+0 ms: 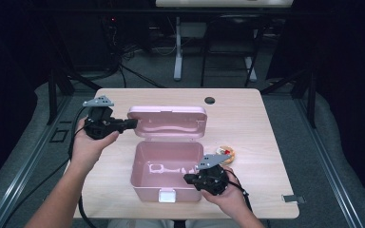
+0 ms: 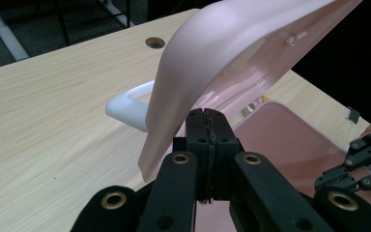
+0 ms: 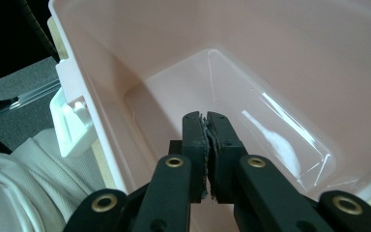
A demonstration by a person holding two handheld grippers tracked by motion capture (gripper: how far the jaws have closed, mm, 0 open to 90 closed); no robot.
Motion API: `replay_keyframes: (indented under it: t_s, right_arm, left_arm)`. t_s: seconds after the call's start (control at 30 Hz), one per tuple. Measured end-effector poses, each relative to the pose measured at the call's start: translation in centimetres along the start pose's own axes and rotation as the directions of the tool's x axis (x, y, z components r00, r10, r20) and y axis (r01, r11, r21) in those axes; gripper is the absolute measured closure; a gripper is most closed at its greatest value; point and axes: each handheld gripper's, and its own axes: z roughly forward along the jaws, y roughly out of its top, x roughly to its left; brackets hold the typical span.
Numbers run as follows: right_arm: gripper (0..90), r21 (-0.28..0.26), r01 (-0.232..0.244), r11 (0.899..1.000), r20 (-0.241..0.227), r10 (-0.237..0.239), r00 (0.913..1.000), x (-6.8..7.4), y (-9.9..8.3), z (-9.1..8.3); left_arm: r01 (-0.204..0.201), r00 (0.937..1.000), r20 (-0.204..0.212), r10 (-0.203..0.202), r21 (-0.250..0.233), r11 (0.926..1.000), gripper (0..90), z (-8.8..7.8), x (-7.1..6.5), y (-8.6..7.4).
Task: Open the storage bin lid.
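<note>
We can't spot any readable writing anywhere. The pink box (image 1: 166,173) sits at the tabletop's (image 1: 247,118) near edge, lid (image 1: 167,121) up, nothing inside it. Our left tongs (image 1: 132,123) are closed, tips at the lid's left end. Right tongs (image 1: 188,178) are closed with nothing between them, poking over the box's right wall. A small round thing (image 1: 228,153) lies just beside the box's right.

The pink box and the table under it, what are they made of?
The pink box looks like moulded plastic with a smooth, slightly glossy finish: light glints off its inner floor, and its open lid has rounded, seamless curves. The table looks like pale wood or wood-look laminate, matte; faint grain lines show, but the pictures cannot settle which.
</note>
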Motion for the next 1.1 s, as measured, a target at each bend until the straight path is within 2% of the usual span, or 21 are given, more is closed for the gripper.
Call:
replay_keyframes:
  t_s: [0.63, 0.8, 1.1]
  right_arm:
    - [86.5, -0.006, -0.001, 1.000, 0.005, 0.001, 1.0000, 0.0, -0.1, 0.0]
    - [87.6, -0.008, -0.002, 1.000, 0.007, 0.002, 1.0000, 0.0, -0.1, 0.0]
    - [90.0, -0.013, 0.002, 1.000, 0.018, -0.001, 0.9998, 0.0, -0.2, 0.0]
  left_arm:
    - [0.011, 0.9995, -0.028, -0.011, 0.007, 0.9999, 89.6, 0.8, 0.7, 0.2]
    - [0.029, 0.9987, -0.042, -0.028, 0.005, 0.9996, 88.3, 1.3, 1.1, 0.1]
    - [0.023, 0.9975, -0.067, -0.022, 0.021, 0.9995, 85.6, 2.1, 1.3, 0.1]
